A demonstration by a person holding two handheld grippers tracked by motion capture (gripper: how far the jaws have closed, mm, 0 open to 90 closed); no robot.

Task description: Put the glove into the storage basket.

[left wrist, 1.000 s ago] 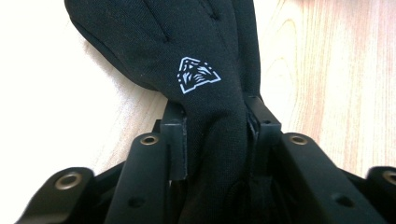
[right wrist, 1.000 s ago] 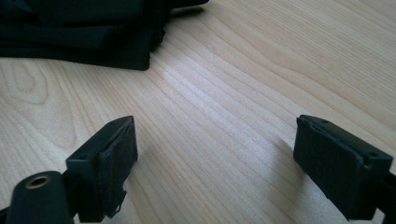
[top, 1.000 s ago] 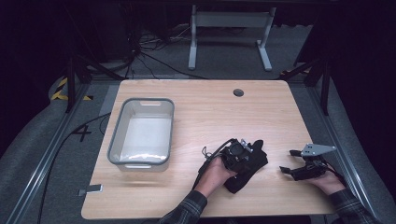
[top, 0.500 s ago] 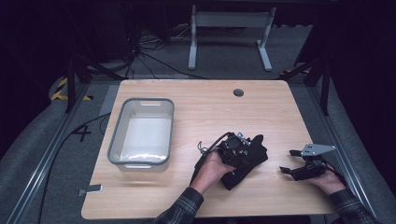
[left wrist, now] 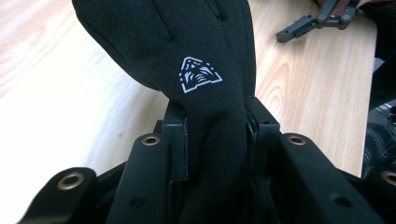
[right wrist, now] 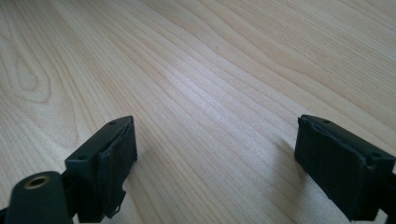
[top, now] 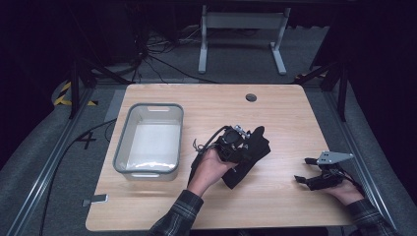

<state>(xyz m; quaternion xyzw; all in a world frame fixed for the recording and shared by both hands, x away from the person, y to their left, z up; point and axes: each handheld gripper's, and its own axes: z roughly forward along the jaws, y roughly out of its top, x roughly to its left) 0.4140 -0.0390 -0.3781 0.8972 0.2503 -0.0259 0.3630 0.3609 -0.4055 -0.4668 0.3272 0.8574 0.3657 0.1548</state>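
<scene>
1. Trouble could come if the soft black glove slips, since the left gripper pinches just one small fold.
2. The glove hangs over the table beside the grey tub, its long side slanting away to the right.
3. The right gripper rests with jaws wide apart, holding nothing.

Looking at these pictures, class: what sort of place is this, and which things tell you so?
Probably a lab or recording workspace: a bare wooden table on grey carpet, loose cables behind it, and hazard tape on the floor.
</scene>
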